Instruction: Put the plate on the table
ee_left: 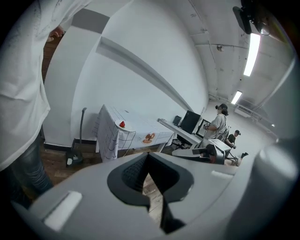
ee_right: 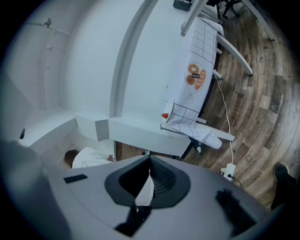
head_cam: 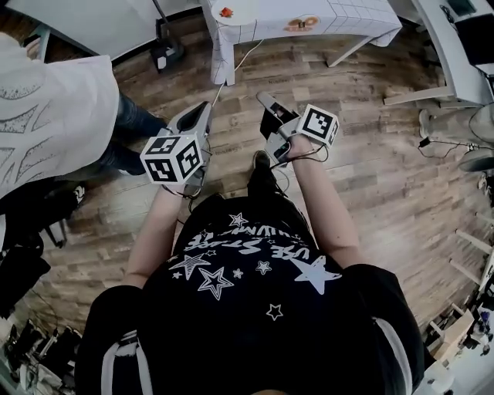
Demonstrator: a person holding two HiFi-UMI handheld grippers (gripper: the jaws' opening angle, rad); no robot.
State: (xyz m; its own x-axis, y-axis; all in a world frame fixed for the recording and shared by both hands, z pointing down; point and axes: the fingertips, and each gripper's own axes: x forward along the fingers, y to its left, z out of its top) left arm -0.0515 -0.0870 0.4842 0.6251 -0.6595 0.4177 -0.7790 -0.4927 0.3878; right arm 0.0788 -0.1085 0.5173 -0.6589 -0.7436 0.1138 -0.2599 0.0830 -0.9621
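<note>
A table [head_cam: 347, 17] with a white checked cloth stands at the far side of the wooden floor. On it lies a round plate with an orange pattern [head_cam: 301, 23], also seen in the left gripper view [ee_left: 149, 138] and the right gripper view [ee_right: 194, 77]. A small red thing [head_cam: 225, 11] sits on a white dish at the table's left corner. My left gripper [head_cam: 202, 108] and right gripper [head_cam: 262, 98] are held in front of my chest, well short of the table. Both are shut with nothing between the jaws [ee_left: 148, 157] [ee_right: 150, 161].
A person in a white shirt [head_cam: 46, 116] stands close at my left. A power cord [head_cam: 231, 69] runs across the floor under the table. A white desk [head_cam: 455, 46] stands at the right, and people sit at desks with monitors [ee_left: 192, 123] beyond the table.
</note>
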